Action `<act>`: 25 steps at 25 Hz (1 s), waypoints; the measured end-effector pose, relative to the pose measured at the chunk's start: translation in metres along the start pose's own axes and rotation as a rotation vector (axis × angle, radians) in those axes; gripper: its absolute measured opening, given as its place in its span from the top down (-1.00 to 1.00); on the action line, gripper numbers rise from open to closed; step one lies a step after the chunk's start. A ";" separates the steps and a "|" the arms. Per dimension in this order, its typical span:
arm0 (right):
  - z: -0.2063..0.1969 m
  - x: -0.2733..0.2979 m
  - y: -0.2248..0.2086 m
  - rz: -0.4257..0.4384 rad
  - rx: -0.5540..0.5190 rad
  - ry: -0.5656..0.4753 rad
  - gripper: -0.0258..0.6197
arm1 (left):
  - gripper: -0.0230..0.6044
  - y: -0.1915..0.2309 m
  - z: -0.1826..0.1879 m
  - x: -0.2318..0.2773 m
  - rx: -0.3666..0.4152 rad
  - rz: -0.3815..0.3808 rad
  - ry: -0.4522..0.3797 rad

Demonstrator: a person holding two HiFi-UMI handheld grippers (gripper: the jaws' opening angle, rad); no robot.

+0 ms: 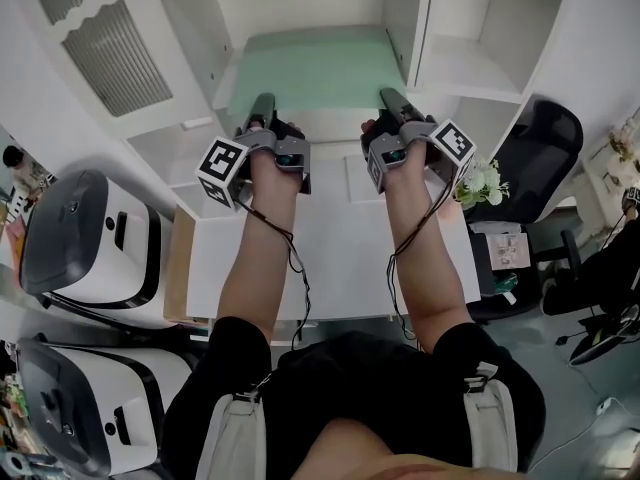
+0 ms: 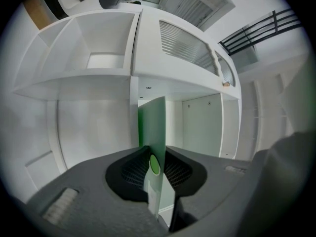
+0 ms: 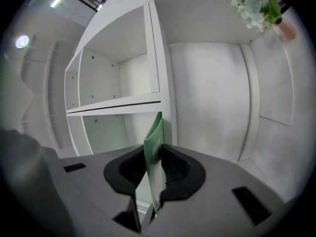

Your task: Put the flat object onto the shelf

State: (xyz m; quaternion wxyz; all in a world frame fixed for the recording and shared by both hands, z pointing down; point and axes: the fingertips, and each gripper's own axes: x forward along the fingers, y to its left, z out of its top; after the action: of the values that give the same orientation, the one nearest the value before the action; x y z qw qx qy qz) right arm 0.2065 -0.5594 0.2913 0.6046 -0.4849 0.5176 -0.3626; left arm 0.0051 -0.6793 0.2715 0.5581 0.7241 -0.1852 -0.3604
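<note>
The flat object is a pale green board [image 1: 310,68]; it lies flat in the middle compartment of the white shelf unit [image 1: 425,28]. My left gripper [image 1: 262,103] is at the board's near left edge and my right gripper [image 1: 392,96] at its near right edge. In the left gripper view the green board [image 2: 153,127] stands edge-on between the jaws of the left gripper [image 2: 157,167], with a slit of light beside it. The right gripper view shows the board [image 3: 157,137] likewise inside the right gripper [image 3: 154,169], with a gap on one side. Both stand open around it.
A white table top [image 1: 330,258] lies under my forearms. Two white machines [image 1: 90,248] stand at the left. A black office chair [image 1: 540,138] and a small bunch of flowers [image 1: 485,180] are at the right. Louvred cabinet doors [image 1: 100,53] flank the compartment's left.
</note>
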 end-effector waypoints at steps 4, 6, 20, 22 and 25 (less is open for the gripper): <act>0.006 0.010 -0.002 -0.003 0.008 -0.001 0.71 | 0.68 0.003 0.000 0.009 -0.003 0.017 -0.004; 0.007 0.014 -0.002 0.003 0.005 0.001 0.71 | 0.67 0.004 0.001 0.012 -0.004 0.022 -0.009; 0.012 0.024 -0.001 -0.031 -0.058 -0.015 0.68 | 0.61 0.010 0.003 0.024 0.012 0.035 -0.030; 0.011 0.024 0.003 -0.017 -0.112 -0.017 0.62 | 0.56 0.009 0.004 0.023 0.010 0.022 -0.041; 0.010 0.020 0.008 0.010 -0.158 -0.021 0.52 | 0.43 0.002 0.006 0.021 0.050 -0.017 -0.051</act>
State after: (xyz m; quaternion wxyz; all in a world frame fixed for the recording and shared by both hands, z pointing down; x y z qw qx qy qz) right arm 0.2195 -0.5743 0.2779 0.5716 -0.5324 0.5405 -0.3125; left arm 0.0152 -0.6979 0.2656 0.5319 0.7299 -0.2021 -0.3788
